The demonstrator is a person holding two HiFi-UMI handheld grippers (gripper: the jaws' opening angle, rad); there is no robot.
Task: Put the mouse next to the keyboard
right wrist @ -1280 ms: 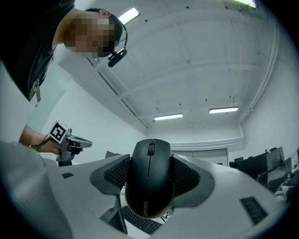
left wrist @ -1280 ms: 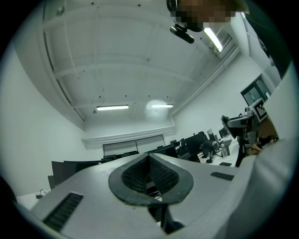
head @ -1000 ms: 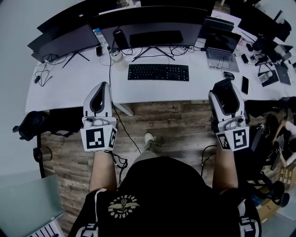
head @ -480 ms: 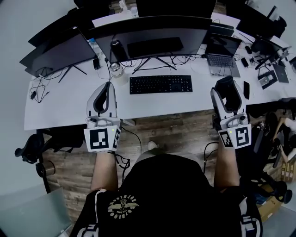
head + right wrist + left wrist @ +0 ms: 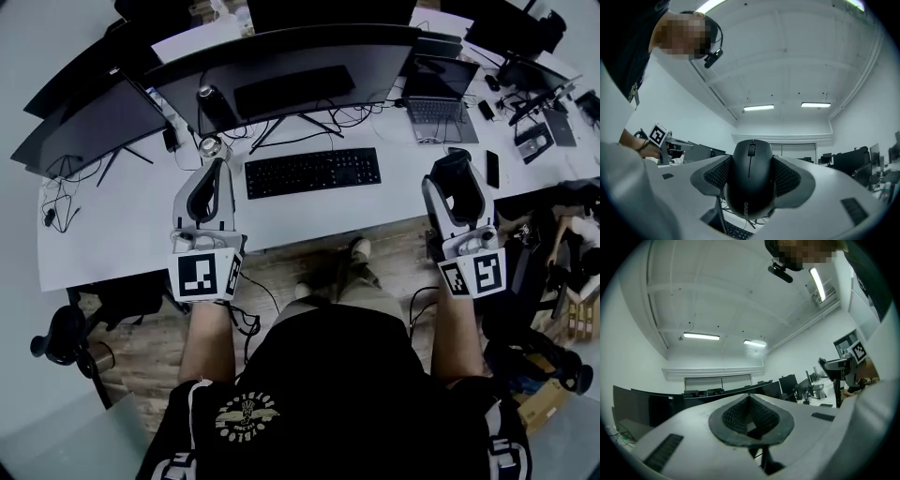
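Note:
A black keyboard (image 5: 312, 172) lies on the white desk (image 5: 122, 234) in front of the monitors. My right gripper (image 5: 450, 161) hangs over the desk's front part, right of the keyboard, shut on a black mouse (image 5: 452, 175). In the right gripper view the mouse (image 5: 751, 187) sits between the two pads, buttons facing the camera, with that gripper (image 5: 751, 180) tilted up toward the ceiling. My left gripper (image 5: 217, 165) is held over the desk left of the keyboard. Its pads meet with nothing between them, and the left gripper (image 5: 751, 416) also points upward.
Two wide monitors (image 5: 281, 66) stand behind the keyboard. A laptop (image 5: 433, 94) and a phone (image 5: 493, 169) lie at the right, a jar (image 5: 208, 147) and cables at the back left. An office chair (image 5: 66, 333) stands below the desk's left end.
Both grippers have moved forward from the desk's front edge to over the desk, either side of the keyboard. The mouse stays in the right gripper.

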